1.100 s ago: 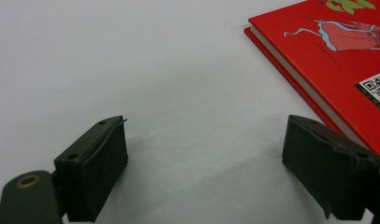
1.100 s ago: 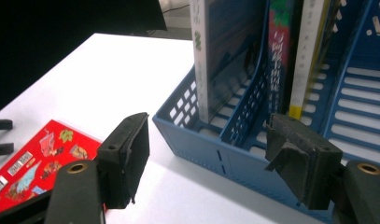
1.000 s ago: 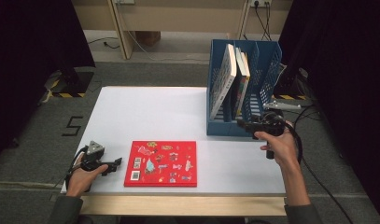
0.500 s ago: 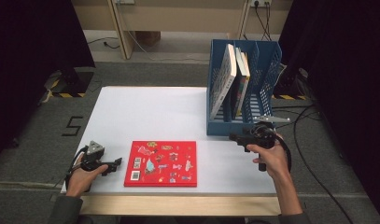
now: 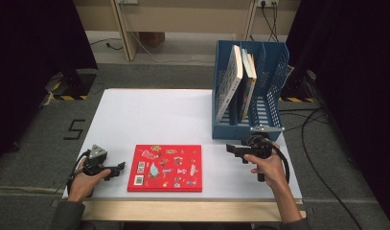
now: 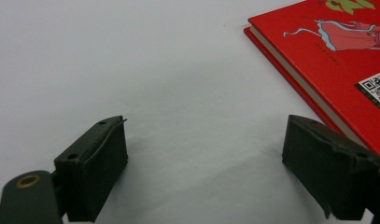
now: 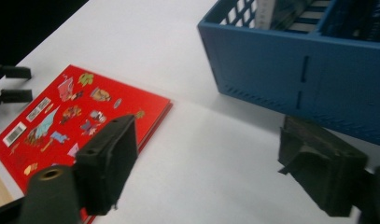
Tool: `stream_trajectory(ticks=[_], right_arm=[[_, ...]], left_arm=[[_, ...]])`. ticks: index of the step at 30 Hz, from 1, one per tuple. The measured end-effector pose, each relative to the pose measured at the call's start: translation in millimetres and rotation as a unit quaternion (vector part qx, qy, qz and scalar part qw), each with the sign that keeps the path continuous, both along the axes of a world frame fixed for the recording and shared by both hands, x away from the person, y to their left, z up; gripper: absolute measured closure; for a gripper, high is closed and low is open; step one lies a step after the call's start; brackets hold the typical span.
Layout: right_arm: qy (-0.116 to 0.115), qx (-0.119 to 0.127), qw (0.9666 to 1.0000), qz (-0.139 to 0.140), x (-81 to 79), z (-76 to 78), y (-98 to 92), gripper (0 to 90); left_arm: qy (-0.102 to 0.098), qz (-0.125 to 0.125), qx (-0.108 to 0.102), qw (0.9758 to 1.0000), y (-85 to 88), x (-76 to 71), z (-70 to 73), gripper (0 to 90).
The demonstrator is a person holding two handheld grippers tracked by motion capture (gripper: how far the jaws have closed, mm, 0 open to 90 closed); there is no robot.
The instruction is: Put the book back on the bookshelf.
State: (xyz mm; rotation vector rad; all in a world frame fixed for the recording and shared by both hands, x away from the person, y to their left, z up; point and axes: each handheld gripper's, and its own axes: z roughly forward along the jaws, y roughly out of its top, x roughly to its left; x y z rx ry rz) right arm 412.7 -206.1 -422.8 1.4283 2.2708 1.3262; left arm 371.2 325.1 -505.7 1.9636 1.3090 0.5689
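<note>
A red book (image 5: 165,167) with small pictures on its cover lies flat near the table's front edge. My left gripper (image 5: 120,167) rests just left of it, pointing at its left edge, jaws open over bare table (image 6: 206,182); the book's corner (image 6: 337,60) lies beside the right jaw. My right gripper (image 5: 229,149) hovers low in front of the blue file rack (image 5: 250,130), pointing left toward the book (image 7: 75,116). Its jaws (image 7: 211,163) have just been opening and stand wide, with nothing between them.
The blue rack (image 7: 295,70) stands at the table's right rear and holds two upright books (image 5: 229,81) (image 5: 248,79) leaning left. The white table (image 5: 154,115) spreads bare behind the red book. Cables trail on the floor to the right.
My right gripper has come down and forward from the rack's front to just above the table, and its jaws have widened. The left gripper and the red book have stayed put.
</note>
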Motion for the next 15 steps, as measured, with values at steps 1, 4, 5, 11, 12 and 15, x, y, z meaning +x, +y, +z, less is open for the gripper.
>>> stream_trajectory(ticks=[1,4,5,11,12,15], right_arm=[[0.001,0.000,1.0000,0.002,-0.2,-1.4,1.3,17.9],[0.005,0.001,0.9999,0.011,-1.3,-5.1,5.3,17.2],[0.006,-0.001,0.9999,0.012,-1.7,-6.2,6.9,17.1],[0.019,-0.011,0.9994,0.026,-3.4,-15.9,17.3,17.1],[0.021,-0.012,0.9994,0.026,-3.5,-17.4,18.7,17.1],[0.025,-0.016,0.9991,0.031,-3.8,-21.1,22.1,17.8]], left_arm=[[0.000,0.000,0.000,1.0000,0.0,0.0,0.0,13.1],[0.000,0.000,0.000,1.0000,0.0,0.0,0.0,13.1],[0.000,0.000,0.000,1.0000,0.0,0.0,0.0,13.1],[0.000,0.000,0.000,1.0000,0.0,0.0,0.1,13.1],[0.000,0.000,0.000,1.0000,0.0,0.0,0.1,13.1],[0.000,0.000,0.000,1.0000,0.0,0.0,0.1,13.1]])
